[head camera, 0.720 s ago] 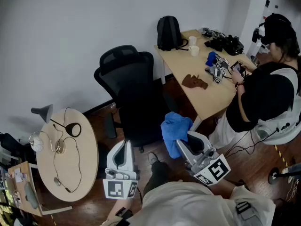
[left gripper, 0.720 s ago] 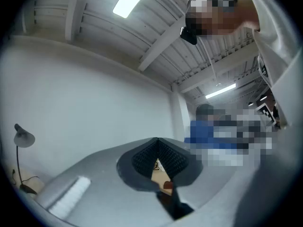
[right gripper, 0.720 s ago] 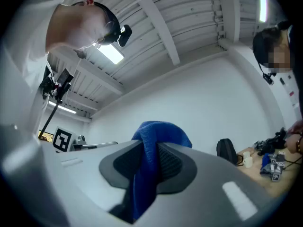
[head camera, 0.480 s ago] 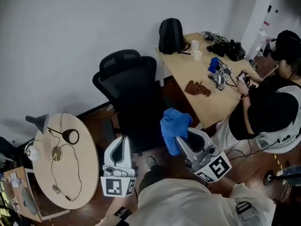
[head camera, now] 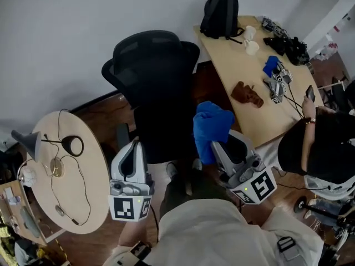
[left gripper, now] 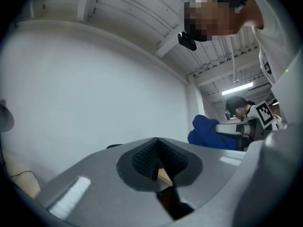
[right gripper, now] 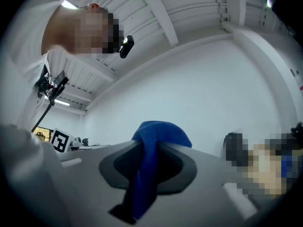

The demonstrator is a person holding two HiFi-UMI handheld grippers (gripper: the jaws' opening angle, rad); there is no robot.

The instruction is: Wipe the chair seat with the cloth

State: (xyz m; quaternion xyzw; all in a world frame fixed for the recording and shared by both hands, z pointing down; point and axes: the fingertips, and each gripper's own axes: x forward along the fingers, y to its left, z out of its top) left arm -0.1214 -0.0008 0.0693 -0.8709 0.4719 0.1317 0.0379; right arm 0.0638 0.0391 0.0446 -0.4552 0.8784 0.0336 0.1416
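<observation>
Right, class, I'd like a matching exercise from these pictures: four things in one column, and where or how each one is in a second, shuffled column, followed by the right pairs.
Things:
1. blue cloth
2. black backpack
3. left gripper
4. black office chair

Places or states:
A. standing between the round table and the wooden desk
B. shut, with nothing in it
C. clamped in the right gripper
D. on the desk's far end, by the wall

Pairs: 1-C, 2-D, 3-B, 4-A

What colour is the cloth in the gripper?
Blue. The cloth shows best in the head view.
</observation>
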